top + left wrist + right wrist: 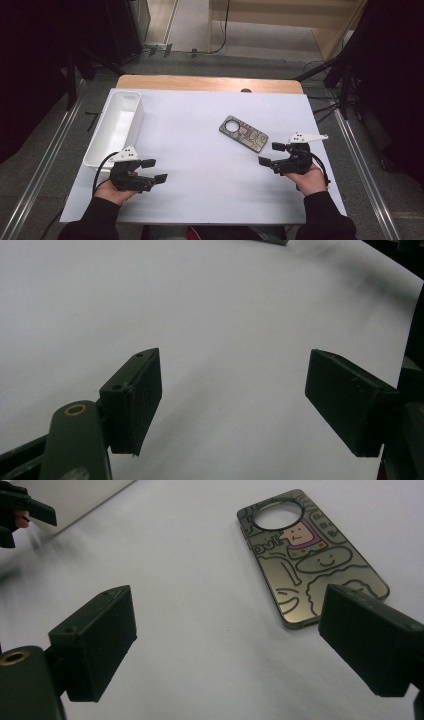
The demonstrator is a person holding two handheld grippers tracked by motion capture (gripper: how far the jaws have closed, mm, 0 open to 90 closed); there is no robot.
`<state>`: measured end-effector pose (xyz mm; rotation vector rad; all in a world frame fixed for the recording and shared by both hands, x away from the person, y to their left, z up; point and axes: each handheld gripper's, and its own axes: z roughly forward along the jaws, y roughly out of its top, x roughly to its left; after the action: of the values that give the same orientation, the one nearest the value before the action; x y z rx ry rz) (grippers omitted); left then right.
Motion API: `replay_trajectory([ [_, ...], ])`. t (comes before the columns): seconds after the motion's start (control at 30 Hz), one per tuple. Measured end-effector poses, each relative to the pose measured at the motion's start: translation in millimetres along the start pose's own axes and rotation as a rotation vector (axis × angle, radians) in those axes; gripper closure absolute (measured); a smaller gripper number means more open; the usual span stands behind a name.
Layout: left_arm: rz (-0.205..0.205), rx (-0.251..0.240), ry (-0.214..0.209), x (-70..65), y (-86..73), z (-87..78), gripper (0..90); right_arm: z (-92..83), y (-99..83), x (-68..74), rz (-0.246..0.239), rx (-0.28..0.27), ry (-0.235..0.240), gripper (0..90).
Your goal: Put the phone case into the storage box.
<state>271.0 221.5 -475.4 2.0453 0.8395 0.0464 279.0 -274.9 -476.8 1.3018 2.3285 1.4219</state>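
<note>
A phone case (243,133) lies flat on the white table surface (200,150), right of centre, its long axis running diagonally with the camera-hole end toward the far left. Its face is metallic grey-gold, printed with dark-outlined cartoon doodles, including a smiling face and a small figure in purple (300,535). A large round cut-out (278,515) pierces one end.
</note>
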Motion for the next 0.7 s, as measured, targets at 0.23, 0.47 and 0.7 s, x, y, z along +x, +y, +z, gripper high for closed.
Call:
replay_trajectory([
  [0.23, -0.010, -0.008, 0.003, 0.5, -0.4, -0.6, 22.6, 0.9, 10.0, -0.9, -0.023, 0.008, -0.019, 7.3],
  [0.47, -0.013, -0.012, 0.001, 1.5, -0.3, -1.6, 22.6, 5.0, 20.0, -4.3, -0.025, 0.013, -0.015, 7.3],
  [0.7, -0.007, -0.011, 0.002, 1.2, -0.5, -2.2, 22.6, 9.4, 28.0, -9.4, -0.027, 0.005, -0.007, 7.3],
])
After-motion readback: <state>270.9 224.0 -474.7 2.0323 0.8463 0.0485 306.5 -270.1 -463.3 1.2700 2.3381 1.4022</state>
